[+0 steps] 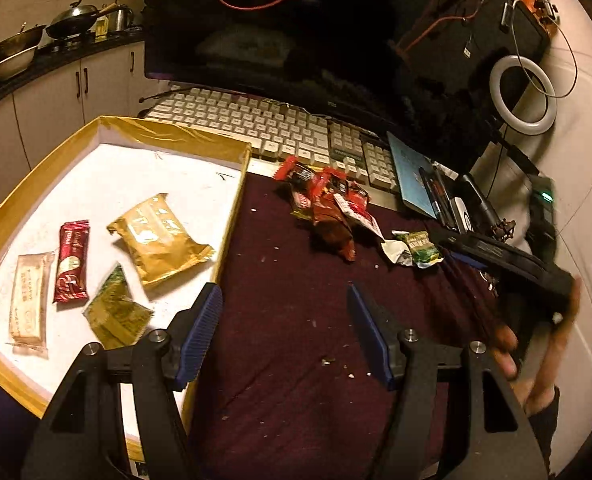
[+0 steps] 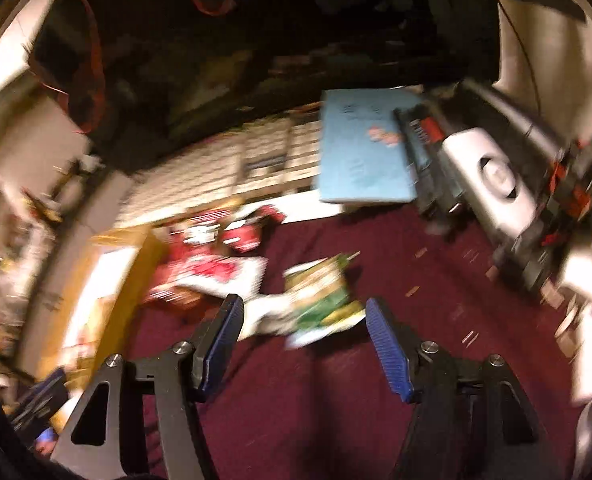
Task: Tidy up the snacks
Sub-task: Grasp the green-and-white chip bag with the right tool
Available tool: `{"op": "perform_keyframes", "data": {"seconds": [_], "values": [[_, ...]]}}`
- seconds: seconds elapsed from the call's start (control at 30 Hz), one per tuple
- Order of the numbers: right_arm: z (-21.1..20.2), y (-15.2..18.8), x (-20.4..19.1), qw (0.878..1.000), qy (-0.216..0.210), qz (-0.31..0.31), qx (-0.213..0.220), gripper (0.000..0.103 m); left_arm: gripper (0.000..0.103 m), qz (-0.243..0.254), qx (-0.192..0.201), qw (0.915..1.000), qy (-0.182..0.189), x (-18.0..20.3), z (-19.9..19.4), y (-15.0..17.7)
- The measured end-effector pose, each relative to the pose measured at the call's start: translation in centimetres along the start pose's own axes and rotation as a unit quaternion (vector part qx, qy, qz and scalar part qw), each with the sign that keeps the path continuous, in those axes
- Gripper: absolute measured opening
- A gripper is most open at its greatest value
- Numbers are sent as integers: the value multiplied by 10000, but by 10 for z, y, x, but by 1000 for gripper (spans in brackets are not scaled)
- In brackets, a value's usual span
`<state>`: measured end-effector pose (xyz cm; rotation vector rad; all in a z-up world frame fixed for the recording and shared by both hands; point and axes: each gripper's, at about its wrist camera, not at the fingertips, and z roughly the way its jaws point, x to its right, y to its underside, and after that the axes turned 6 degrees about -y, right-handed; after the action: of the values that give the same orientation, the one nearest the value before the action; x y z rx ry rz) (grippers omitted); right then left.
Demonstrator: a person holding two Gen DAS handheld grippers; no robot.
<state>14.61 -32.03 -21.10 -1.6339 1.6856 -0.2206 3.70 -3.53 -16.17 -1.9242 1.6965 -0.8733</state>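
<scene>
Both hand-held grippers, left (image 1: 282, 308) and right (image 2: 304, 320), were held wide apart with nothing gripped. Four snacks were seen in the yellow box (image 1: 176, 132), and red packets (image 1: 324, 200) were left on the desk (image 1: 288, 280).

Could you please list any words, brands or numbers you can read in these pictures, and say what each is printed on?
No text can be read with certainty.
Beige packet: printed characters, too small to read.
Red sachet: script lettering, blurred.
Monitor: bezel logo, too small.
Keyboard: key legends illegible.
Right wrist view: everything is motion-blurred.
</scene>
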Motion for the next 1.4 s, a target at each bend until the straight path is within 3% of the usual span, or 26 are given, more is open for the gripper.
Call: {"op": "perform_keyframes", "data": {"seconds": [0.13, 0.2, 0.4, 0.5, 1.07, 1.23, 1.4], "values": [[24, -7, 10, 9996, 103, 6, -264, 59, 64, 108, -21, 9999, -38, 6, 1, 2], [33, -4, 6, 9989, 245, -189, -348, 51, 64, 66, -52, 10000, -33, 5, 3, 3], [39, 5, -3, 9980, 390, -408, -293, 37, 64, 21, -95, 10000, 7, 4, 7, 3], [35, 6, -5, 9985, 256, -408, -254, 26, 64, 28, -117, 9999, 54, 5, 9, 4], [29, 9, -2, 9993, 76, -346, -143, 24, 64, 53, -180, 9998, 69, 10, 15, 7], [15, 9, -2, 9997, -44, -200, 91, 23, 64, 62, -217, 9997, 70, 10, 20, 5], [-5, 17, -1, 9986, -219, 0, 486, 23, 64, -164, -420, 9982, 389, 5, 32, -3]]}}
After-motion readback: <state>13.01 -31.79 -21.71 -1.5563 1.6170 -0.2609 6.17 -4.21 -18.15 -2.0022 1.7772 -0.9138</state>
